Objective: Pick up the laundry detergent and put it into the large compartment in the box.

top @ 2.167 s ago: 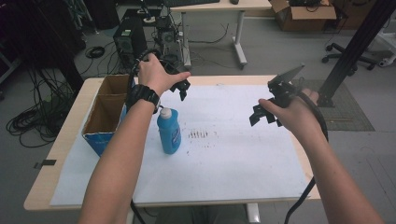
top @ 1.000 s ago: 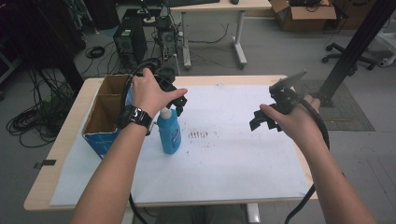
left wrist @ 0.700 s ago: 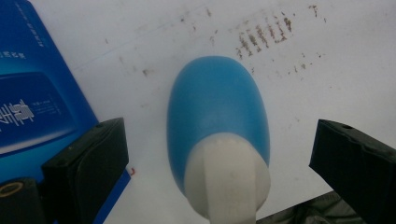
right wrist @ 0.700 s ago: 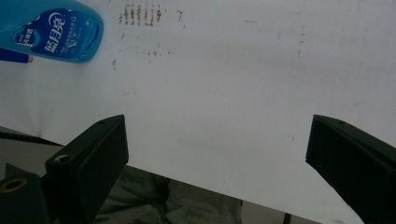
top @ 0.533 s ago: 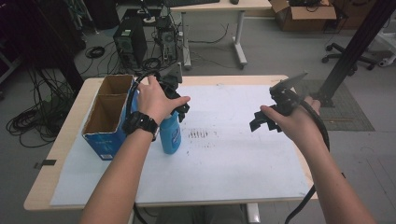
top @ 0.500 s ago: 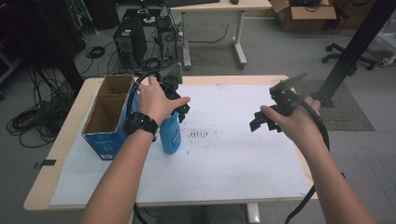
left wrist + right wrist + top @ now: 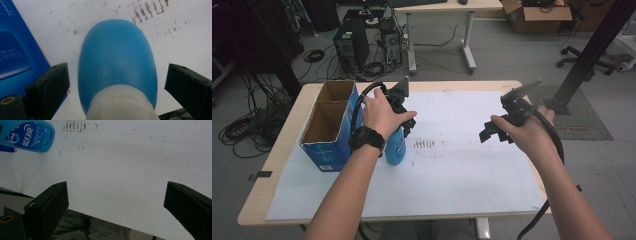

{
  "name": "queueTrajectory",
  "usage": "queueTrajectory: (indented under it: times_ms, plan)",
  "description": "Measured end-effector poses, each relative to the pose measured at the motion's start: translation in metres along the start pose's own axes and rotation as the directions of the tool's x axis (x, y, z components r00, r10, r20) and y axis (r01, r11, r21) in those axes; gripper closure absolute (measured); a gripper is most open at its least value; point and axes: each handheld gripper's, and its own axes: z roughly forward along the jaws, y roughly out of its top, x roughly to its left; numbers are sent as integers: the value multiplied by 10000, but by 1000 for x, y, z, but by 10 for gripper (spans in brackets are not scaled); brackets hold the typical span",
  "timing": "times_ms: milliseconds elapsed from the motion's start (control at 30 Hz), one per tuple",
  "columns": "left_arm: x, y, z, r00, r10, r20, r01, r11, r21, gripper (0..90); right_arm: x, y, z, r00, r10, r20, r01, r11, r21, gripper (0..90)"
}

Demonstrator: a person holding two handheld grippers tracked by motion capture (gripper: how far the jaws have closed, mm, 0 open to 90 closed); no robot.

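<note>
A blue bottle (image 7: pixel 395 146) with a white cap (image 7: pixel 122 103) stands upright on the white paper (image 7: pixel 452 170), just right of a blue cardboard box (image 7: pixel 328 131). My left gripper (image 7: pixel 404 120) hangs directly above it, pointing down. In the left gripper view the gripper (image 7: pixel 117 72) is open, with one jaw on each side of the bottle's neck and a gap between each jaw and the bottle (image 7: pixel 117 55). My right gripper (image 7: pixel 493 132) floats open above the paper's right half, holding nothing. Its own view shows the bottle (image 7: pixel 30 135) far off at the top left.
The box has two open-topped compartments and stands near the table's left edge (image 7: pixel 268 176). Dark smudges (image 7: pixel 424 144) mark the paper beside the bottle. Computers and cables (image 7: pixel 362 45) sit on the floor beyond the table. A person's lap (image 7: pixel 87 230) shows under the near edge.
My left gripper has swung from above the box and bottle down and toward me, and its jaws now straddle the bottle's top. The right gripper has barely moved.
</note>
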Motion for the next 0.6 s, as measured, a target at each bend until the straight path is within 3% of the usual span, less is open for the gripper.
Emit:
queueTrajectory:
  times_ms: [200, 600]
  plan:
    - [-1, 2, 3, 9998, -12, -207, 13, 10000, 48, 82, -1, -1, 2, 10000, 56, -18, -56, 10000, 15, 58]
    - [-2, 4, 9, 9997, -84, -221, 87, 9999, 136, 106, -3, -2, 5, 10000, 65, -56, -65, 10000, 42, 58]
